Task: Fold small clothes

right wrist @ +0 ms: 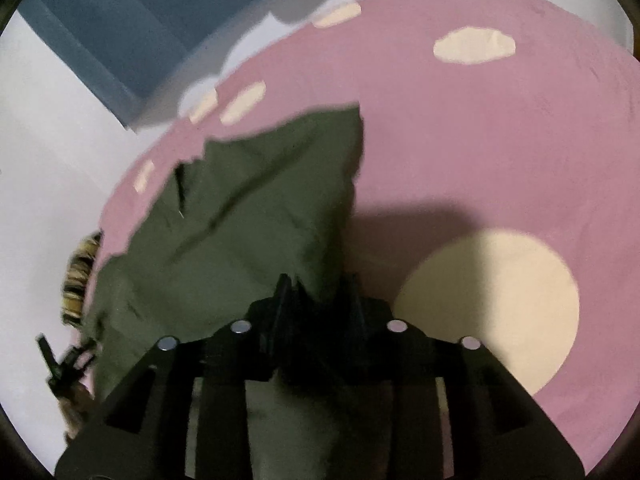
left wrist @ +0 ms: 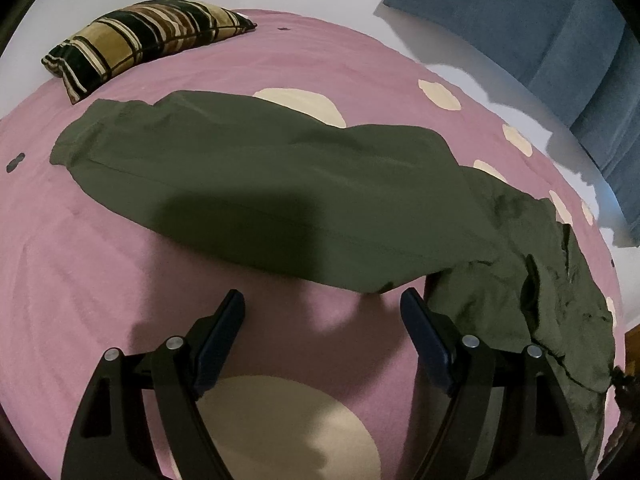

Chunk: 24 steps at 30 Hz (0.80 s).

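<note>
surface: a bed covered by a pink sheet [left wrist: 100, 240] with cream round patches; one large cream patch [left wrist: 280, 428] lies just under the left tool, another [right wrist: 492, 312] lies to the right of the right tool in its own view.
garment: dark olive green trousers [left wrist: 256, 184] lie spread across the middle of the bed, reaching from near the pillow to the bed's right side in the left wrist view; the long part lies fairly flat, the end at the right is crumpled and creased.
garment, right wrist view: the same green cloth [right wrist: 260, 208] runs up and away from the tool toward the bed's far edge, with diagonal creases.
left tool [left wrist: 322, 312]: open, fingers wide apart, nothing between them; it hovers over bare pink sheet just in front of the garment's near edge. its right finger [left wrist: 420, 332] sits just beside the crumpled end; whether it touches the cloth i cannot tell.
right tool [right wrist: 318, 284]: nearly closed, pinching a fold of the green cloth between its fingers at the garment's near edge; the cloth bunches up at the tips.
pillow [left wrist: 140, 40]: striped in black, tan and cream, at the far left corner of the bed, apart from the garment.
background: a blue curtain [left wrist: 540, 32] against a pale wall beyond the bed.
shadow: a dark shadow falls over the middle of the garment and the sheet in front of the left tool.
</note>
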{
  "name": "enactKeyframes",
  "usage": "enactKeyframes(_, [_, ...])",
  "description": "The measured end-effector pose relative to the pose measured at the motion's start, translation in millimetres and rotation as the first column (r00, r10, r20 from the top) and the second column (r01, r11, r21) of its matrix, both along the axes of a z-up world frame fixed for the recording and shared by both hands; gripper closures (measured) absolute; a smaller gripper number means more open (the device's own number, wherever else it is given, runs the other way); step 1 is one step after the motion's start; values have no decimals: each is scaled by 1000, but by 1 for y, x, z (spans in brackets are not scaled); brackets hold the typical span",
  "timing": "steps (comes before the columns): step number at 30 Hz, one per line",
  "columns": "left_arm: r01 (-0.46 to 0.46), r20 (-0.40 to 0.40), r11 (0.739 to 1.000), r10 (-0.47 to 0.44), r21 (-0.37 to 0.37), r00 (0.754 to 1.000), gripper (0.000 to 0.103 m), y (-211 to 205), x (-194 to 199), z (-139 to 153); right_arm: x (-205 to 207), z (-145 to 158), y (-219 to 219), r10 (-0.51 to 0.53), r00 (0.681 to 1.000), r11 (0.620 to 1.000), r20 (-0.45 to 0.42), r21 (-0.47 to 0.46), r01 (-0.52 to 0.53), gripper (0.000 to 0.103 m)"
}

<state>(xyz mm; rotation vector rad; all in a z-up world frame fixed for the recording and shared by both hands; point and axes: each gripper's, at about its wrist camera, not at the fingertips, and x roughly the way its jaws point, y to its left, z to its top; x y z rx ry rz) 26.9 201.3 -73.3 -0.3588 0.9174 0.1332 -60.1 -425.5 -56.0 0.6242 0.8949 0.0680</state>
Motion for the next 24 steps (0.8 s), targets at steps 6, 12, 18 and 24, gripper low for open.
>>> enactKeyframes(6, [4, 9, 1000, -4, -2, 1000, 24, -1, -1, 1, 54, 4, -20, -41, 999, 999, 23, 15, 41, 72])
enactKeyframes(12, [-1, 14, 1000, 1, 2, 1000, 24, 2, -1, 0, 101, -14, -34, -62, 998, 995, -9, 74, 63, 78])
enactKeyframes(18, [-1, 12, 1000, 0, 27, 1000, 24, 1, -1, -4, 113, -36, -36, -78, 992, 997, -94, -1, 79, 103])
enactKeyframes(24, [15, 30, 999, -16, 44, 999, 24, 1, -4, 0, 92, 5, -22, -113, 994, 994, 0, -6, 113, 82])
